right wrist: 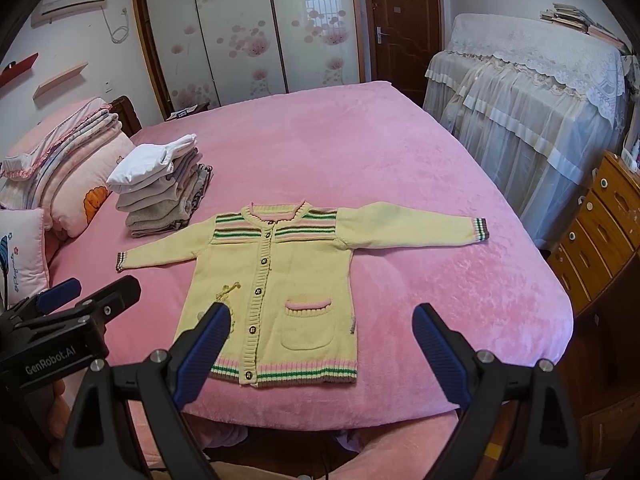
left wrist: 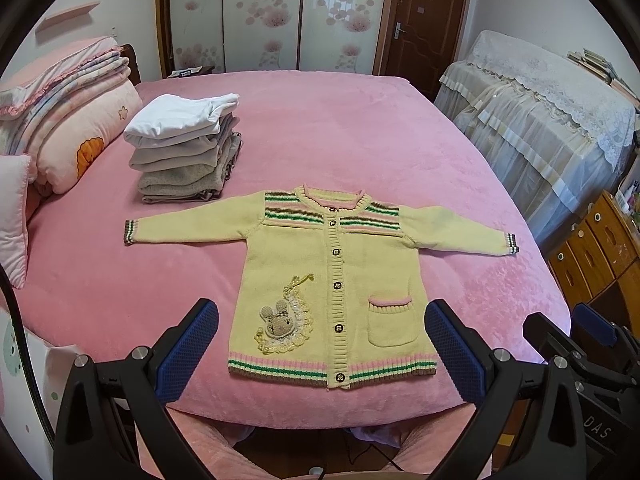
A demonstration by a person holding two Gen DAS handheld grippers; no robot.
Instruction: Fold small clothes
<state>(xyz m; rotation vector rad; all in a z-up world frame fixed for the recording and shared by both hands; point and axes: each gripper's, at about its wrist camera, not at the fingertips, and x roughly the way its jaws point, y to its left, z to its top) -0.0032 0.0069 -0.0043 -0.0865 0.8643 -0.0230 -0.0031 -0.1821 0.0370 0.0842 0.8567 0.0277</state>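
A small yellow knit cardigan (left wrist: pixel 320 264) lies flat and face up on the pink bed (left wrist: pixel 360 140), both sleeves spread out, hem near the front edge. It also shows in the right wrist view (right wrist: pixel 276 276). It has striped shoulders, a bunny patch and a pocket. My left gripper (left wrist: pixel 322 344) is open and empty, held above the hem. My right gripper (right wrist: pixel 322 348) is open and empty, also above the hem. The right gripper shows at the right edge of the left wrist view (left wrist: pixel 576 332), and the left gripper shows at the left of the right wrist view (right wrist: pixel 80 296).
A stack of folded clothes (left wrist: pixel 188 148) sits behind the left sleeve. Folded quilts and pillows (left wrist: pixel 68 112) lie at the left. A lace-covered piece of furniture (left wrist: pixel 540 128) and a wooden drawer chest (left wrist: pixel 596 248) stand to the right of the bed.
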